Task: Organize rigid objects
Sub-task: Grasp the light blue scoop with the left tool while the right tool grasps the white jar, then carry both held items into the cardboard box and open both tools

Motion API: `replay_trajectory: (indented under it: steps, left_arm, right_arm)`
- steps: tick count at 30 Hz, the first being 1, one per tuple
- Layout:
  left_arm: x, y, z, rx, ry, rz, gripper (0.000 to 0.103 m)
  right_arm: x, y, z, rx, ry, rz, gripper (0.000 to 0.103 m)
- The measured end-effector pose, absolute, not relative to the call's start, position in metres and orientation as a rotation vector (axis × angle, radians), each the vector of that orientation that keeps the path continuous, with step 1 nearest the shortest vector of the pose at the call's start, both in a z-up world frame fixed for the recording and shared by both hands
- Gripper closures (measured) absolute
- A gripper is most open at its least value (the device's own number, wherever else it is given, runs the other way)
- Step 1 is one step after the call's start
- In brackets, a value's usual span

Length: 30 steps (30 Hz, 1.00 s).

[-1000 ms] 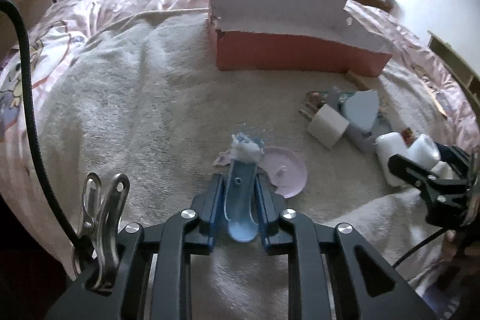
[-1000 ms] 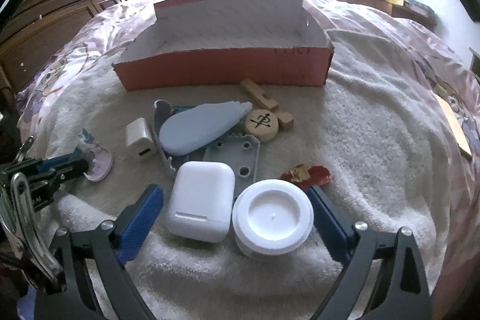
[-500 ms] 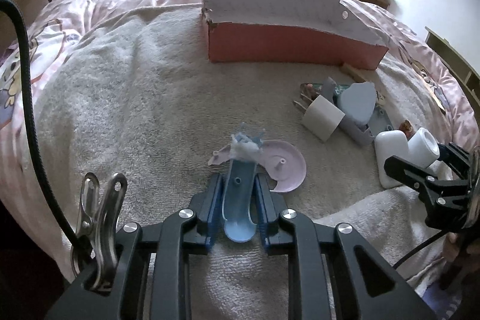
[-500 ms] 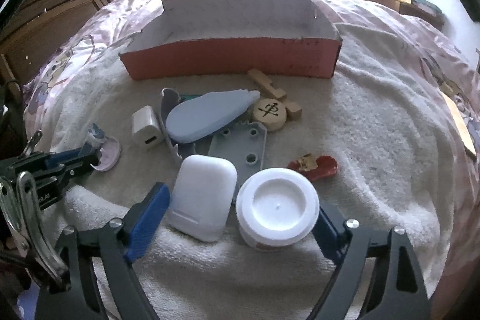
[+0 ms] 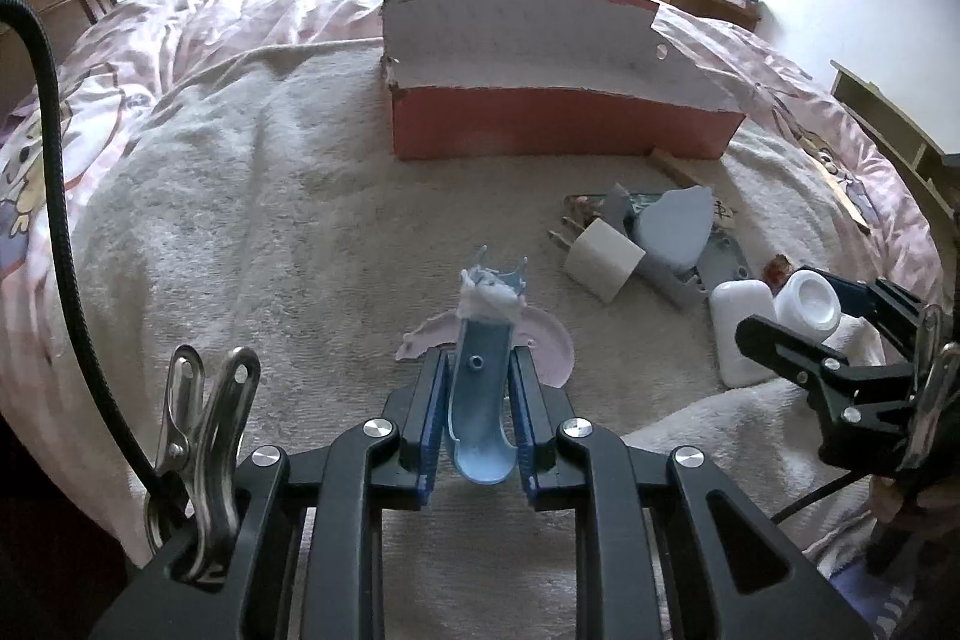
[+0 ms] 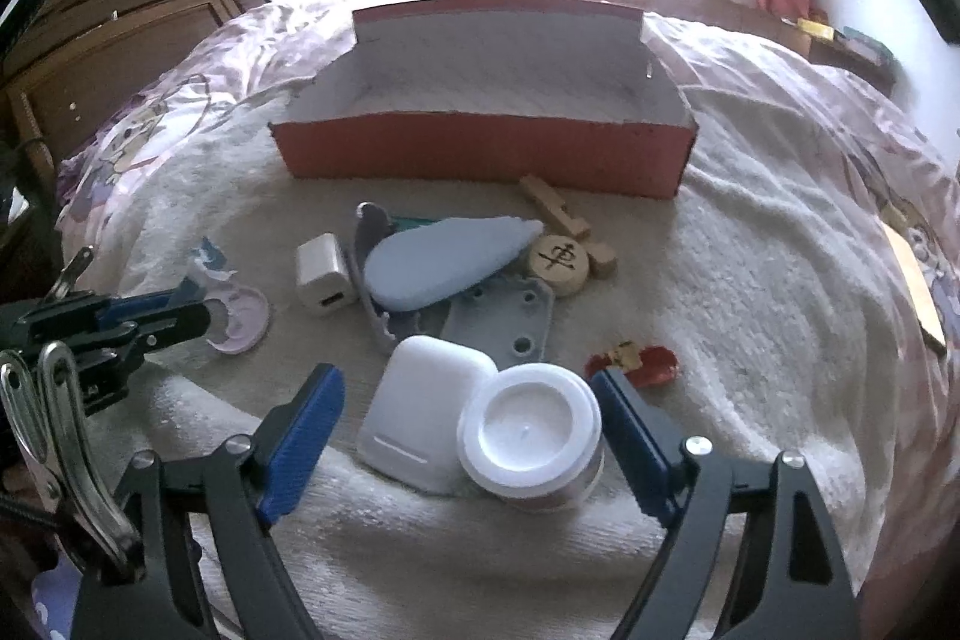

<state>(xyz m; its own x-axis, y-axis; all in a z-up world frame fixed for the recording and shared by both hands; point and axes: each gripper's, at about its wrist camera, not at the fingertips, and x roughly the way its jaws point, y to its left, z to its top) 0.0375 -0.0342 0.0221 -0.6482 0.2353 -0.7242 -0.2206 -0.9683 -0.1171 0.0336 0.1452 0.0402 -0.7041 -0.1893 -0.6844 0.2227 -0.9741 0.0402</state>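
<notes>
Two handheld grippers worked over a bed covered with a cream blanket (image 6: 750,280). The left gripper (image 5: 478,418) had its jaws closed on a curved light-blue plastic piece (image 5: 483,394), whose far end carried a white-and-blue figure; that end rested against a pink disc (image 5: 549,340) lying flat on the blanket. The right gripper (image 6: 474,436) had its jaws standing wide apart, straddling a white case (image 6: 420,418) and a white round jar (image 6: 528,436); the blue pads touched neither item, though the right pad stood just beside the jar. The case and the jar touched each other. Beyond them lay a loose cluster: a grey plate with holes (image 6: 510,322), a light-blue teardrop-shaped piece (image 6: 444,262) lying over a grey part, a white charger plug (image 6: 321,274) to the left, a round wooden token (image 6: 558,262) bearing a black mark, and a wooden clothespin (image 6: 564,226). A small red item (image 6: 648,364) lay just right of the jar. A red cardboard box (image 6: 480,148) with a white interior stood open behind the cluster; no item was visible inside it.
</notes>
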Motion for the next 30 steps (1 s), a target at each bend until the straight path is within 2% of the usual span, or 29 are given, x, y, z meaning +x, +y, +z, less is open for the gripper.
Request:
replay_trajectory:
  steps: [18,23,30]
  left_arm:
    - [0.038,-0.035,0.020,-1.168,-0.040,2.636,0.082]
    - [0.039,-0.034,0.022,-1.162,-0.031,2.641,0.082]
    - [0.039,-0.032,0.026,-1.149,-0.033,2.639,0.082]
  right_arm:
    - [0.042,0.177,0.041,1.100,0.005,-2.694,0.016]
    - [0.038,0.184,0.037,1.121,-0.056,-2.666,0.052]
    - [0.040,0.185,0.038,1.102,-0.068,-2.670,0.054]
